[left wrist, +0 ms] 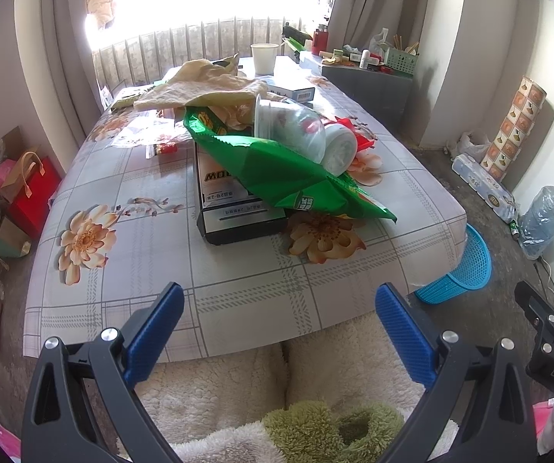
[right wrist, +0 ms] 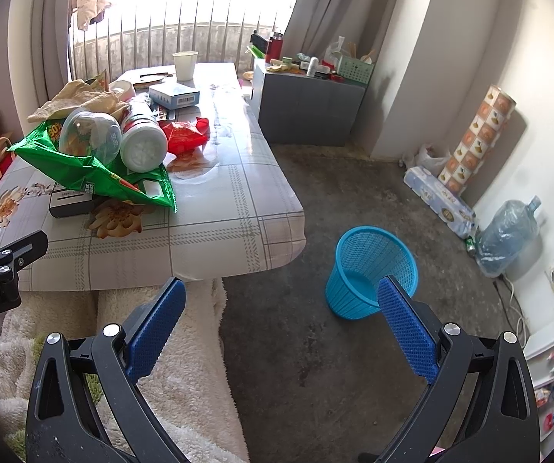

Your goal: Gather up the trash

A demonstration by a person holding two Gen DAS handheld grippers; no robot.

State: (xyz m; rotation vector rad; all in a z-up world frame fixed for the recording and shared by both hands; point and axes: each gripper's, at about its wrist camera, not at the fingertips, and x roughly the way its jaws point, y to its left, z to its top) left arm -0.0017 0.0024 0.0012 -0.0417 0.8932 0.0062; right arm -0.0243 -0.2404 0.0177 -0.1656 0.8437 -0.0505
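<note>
A heap of trash lies mid-table: a green snack bag (left wrist: 277, 177) (right wrist: 95, 173), a clear plastic bowl (left wrist: 290, 127) (right wrist: 89, 135) on its side, a white tub (left wrist: 339, 146) (right wrist: 143, 146), a red wrapper (right wrist: 184, 135) and crumpled brown paper (left wrist: 199, 88) (right wrist: 76, 98). A blue mesh bin (right wrist: 371, 270) (left wrist: 458, 270) stands on the floor by the table's right corner. My left gripper (left wrist: 278, 297) is open and empty above the table's near edge. My right gripper (right wrist: 280, 293) is open and empty over the floor, left of the bin.
The floral-cloth table (left wrist: 122, 262) also carries a black box (left wrist: 238, 216), a white paper cup (left wrist: 264, 58) and a small white carton (right wrist: 174, 94). A grey cabinet (right wrist: 307, 112), a water jug (right wrist: 508, 235) and rolls line the right wall. Fleece-covered legs sit below.
</note>
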